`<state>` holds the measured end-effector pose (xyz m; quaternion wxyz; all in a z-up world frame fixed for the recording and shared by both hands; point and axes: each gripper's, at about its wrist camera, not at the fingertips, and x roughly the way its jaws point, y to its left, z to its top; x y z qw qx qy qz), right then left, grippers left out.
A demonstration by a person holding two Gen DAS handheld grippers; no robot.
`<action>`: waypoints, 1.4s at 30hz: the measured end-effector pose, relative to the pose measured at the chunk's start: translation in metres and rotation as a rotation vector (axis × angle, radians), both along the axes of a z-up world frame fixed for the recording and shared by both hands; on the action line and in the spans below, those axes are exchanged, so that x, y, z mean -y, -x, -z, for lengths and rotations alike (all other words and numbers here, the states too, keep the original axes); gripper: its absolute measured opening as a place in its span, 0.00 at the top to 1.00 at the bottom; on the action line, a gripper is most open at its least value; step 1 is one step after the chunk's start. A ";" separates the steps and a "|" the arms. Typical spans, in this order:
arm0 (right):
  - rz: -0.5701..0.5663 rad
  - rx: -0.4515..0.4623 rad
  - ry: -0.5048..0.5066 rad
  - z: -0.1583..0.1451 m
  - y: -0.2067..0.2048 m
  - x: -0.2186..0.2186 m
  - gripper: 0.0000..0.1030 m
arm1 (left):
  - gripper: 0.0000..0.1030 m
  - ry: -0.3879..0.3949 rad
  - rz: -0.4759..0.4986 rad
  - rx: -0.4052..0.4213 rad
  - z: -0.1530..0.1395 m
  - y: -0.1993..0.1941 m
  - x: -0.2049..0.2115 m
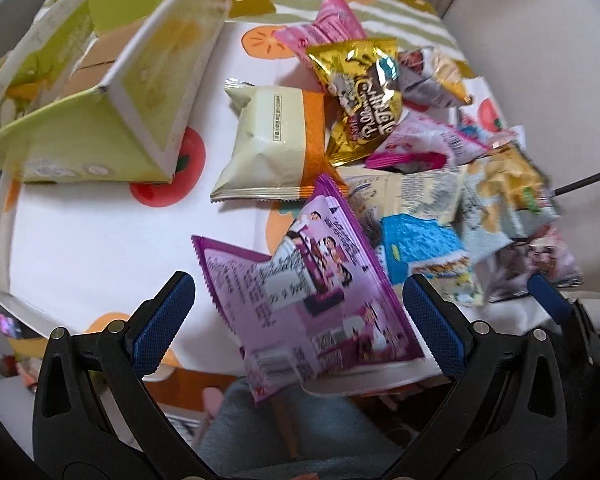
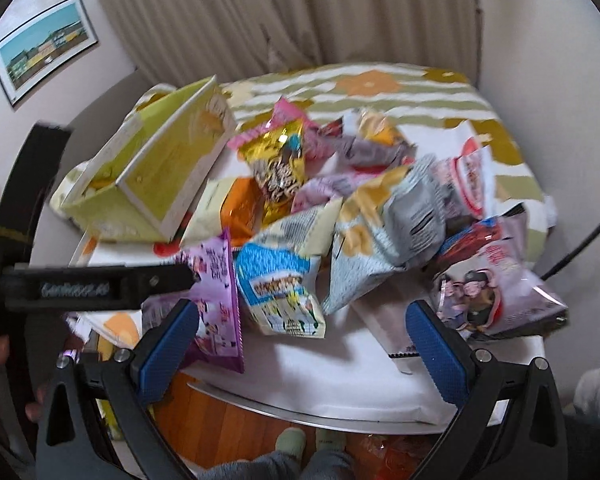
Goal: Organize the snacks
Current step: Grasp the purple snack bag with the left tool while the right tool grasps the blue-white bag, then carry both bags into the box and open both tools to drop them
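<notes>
Left gripper (image 1: 300, 312), fingers spread wide and holding nothing, poised above the near edge of the table (image 1: 100, 248), which carries a white cloth printed with orange and red fruit. A purple snack packet (image 1: 312, 292) lies between the fingers without touching either blue pad. Beyond it, a cream-and-orange packet (image 1: 268, 144), a gold foil packet (image 1: 360, 92) and a pink packet (image 1: 324, 28) form a loose heap toward the table's right side. A light-green cardboard box (image 1: 112, 80), open-topped, stands at the far left of the table. Right gripper (image 2: 302, 340), fingers likewise apart and empty, hovers near a blue-and-yellow packet (image 2: 276, 280), with a pale chip bag (image 2: 376, 236) just behind. The purple snack packet (image 2: 216, 296) touches the right gripper's left finger.
</notes>
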<state>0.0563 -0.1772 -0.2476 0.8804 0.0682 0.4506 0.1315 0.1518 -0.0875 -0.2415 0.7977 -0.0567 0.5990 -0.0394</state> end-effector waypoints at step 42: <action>-0.064 -0.175 -0.217 0.070 -0.075 -0.029 0.40 | 0.25 0.002 0.005 -0.063 0.069 -0.007 -0.032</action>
